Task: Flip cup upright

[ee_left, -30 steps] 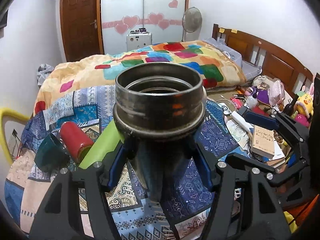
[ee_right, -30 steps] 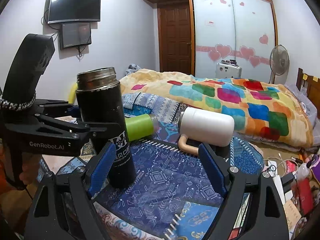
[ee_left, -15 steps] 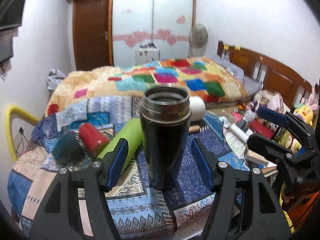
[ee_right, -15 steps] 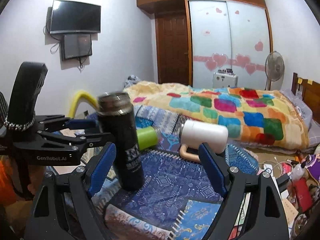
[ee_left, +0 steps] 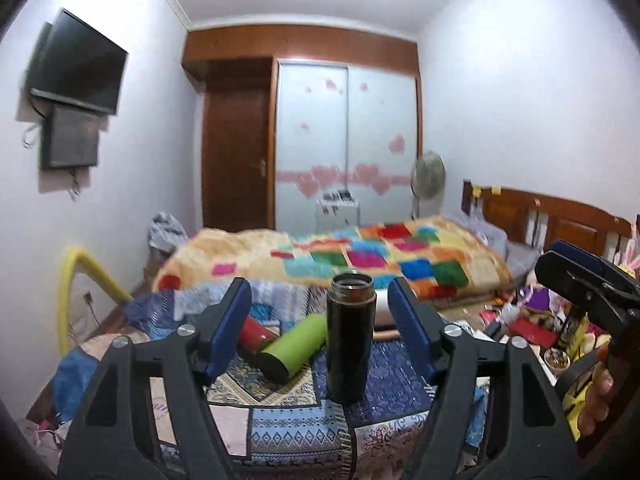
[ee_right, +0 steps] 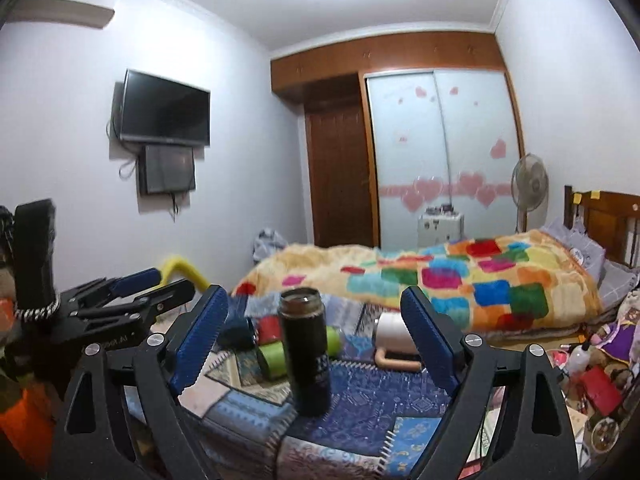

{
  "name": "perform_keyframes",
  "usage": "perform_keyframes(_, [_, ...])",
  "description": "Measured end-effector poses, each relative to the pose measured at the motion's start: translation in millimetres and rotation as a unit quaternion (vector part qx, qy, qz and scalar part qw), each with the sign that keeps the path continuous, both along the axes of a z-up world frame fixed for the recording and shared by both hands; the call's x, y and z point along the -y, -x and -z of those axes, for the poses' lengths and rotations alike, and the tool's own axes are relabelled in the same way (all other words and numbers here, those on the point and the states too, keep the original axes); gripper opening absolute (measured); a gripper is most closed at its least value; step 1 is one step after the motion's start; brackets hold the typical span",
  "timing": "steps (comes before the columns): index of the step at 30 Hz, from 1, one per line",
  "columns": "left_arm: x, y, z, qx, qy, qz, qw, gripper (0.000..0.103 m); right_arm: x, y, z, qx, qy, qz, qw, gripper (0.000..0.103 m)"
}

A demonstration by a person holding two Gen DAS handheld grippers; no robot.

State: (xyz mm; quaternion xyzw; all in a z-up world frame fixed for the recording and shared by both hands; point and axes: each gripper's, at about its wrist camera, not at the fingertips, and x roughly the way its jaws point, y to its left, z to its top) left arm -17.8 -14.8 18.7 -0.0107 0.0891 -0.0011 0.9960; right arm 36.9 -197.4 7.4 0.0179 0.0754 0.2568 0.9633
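Note:
A tall black steel cup [ee_left: 350,336] stands upright, mouth up, on the patterned cloth; it also shows in the right wrist view [ee_right: 306,351]. My left gripper [ee_left: 320,328] is open and empty, pulled back from the cup, its blue pads wide on either side of it. My right gripper [ee_right: 314,340] is open and empty, also back from the cup. The left gripper shows at the left of the right wrist view [ee_right: 136,292], and the right gripper at the right edge of the left wrist view [ee_left: 580,276].
A green cup [ee_left: 294,350], a red cup [ee_left: 256,334] and a white mug [ee_right: 394,332] with a tan handle lie on their sides behind the black cup. A bed with a colourful quilt [ee_left: 360,256] is beyond. Clutter [ee_right: 592,364] fills the right side.
My left gripper let go of the black cup, opened and drew back and up. The right gripper also drew back. The cup stays standing on the cloth.

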Motion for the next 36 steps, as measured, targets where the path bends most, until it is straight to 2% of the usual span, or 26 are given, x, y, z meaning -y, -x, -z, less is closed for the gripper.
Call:
perform_keyframes(5, [2.1,32.6,-2.3,0.039,-0.006,-0.021,0.9990,0.091,-3.5,21.4,-0.6,0.021,-0.009,0.013,1.000,0.101])
perform_keyframes(9, [4.2,44.0,-1.8,0.047,-0.011,-0.027,0.9985,0.102,-5.4,27.3,3.5,0.024,-0.009,0.025,0.999,0.103])
perform_keyframes(15, [6.5,54.4,0.4,0.051,-0.014,-0.031,0.9981,0.103,-7.0,36.9,9.6,0.035,0.001,0.047,0.998,0.103])
perform_keyframes(36, [3.5,51.0,3.9,0.043,-0.005,-0.030,0.9986,0.103,0.0,44.7,9.7,0.036,-0.002,0.055,0.998,0.103])
